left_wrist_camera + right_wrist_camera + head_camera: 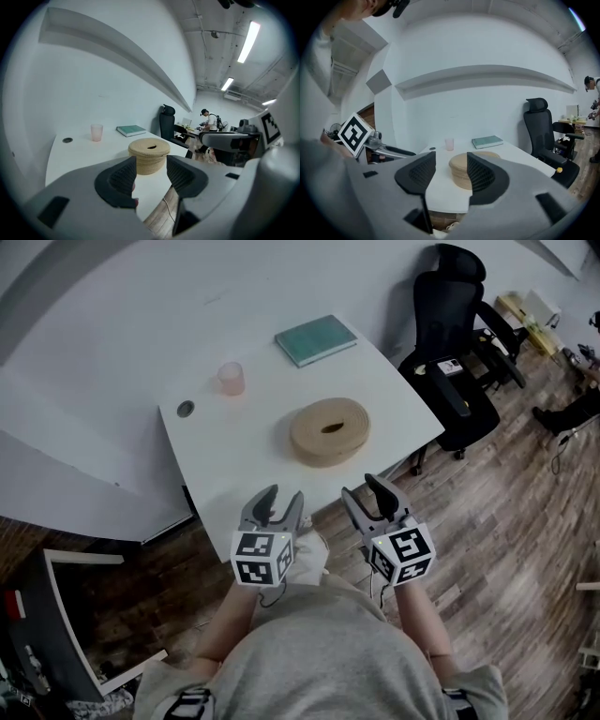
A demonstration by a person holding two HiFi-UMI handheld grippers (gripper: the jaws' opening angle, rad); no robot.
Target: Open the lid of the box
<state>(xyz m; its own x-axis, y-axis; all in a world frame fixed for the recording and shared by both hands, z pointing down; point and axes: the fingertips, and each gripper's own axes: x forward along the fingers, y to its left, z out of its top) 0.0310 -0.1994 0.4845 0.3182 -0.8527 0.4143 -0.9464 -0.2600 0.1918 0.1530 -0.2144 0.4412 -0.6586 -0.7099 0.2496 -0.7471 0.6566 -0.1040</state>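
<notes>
The task stands at its very start, by my reading: the round, straw-coloured woven box (323, 454) sits in the middle of the head view on the white table (220, 479), its flat woven lid (330, 421) in place and untouched. The left gripper (280, 502) and the right gripper (367, 490) both hover in the lower centre of the frame, over the table's near edge and well short of the box. Each gripper's own view shows its jaws standing apart with nothing between the pads; the box is only seen beyond them. The next move likely calls for reaching forward, steadying the box wall with one gripper and taking the lid's rim with the other, then lifting. Counted: one box with one lid, two grippers, one pale pink translucent cup (231, 378) at upper left, one teal flat book (316, 339) at upper centre, and one black office chair (455, 343) at upper right.
</notes>
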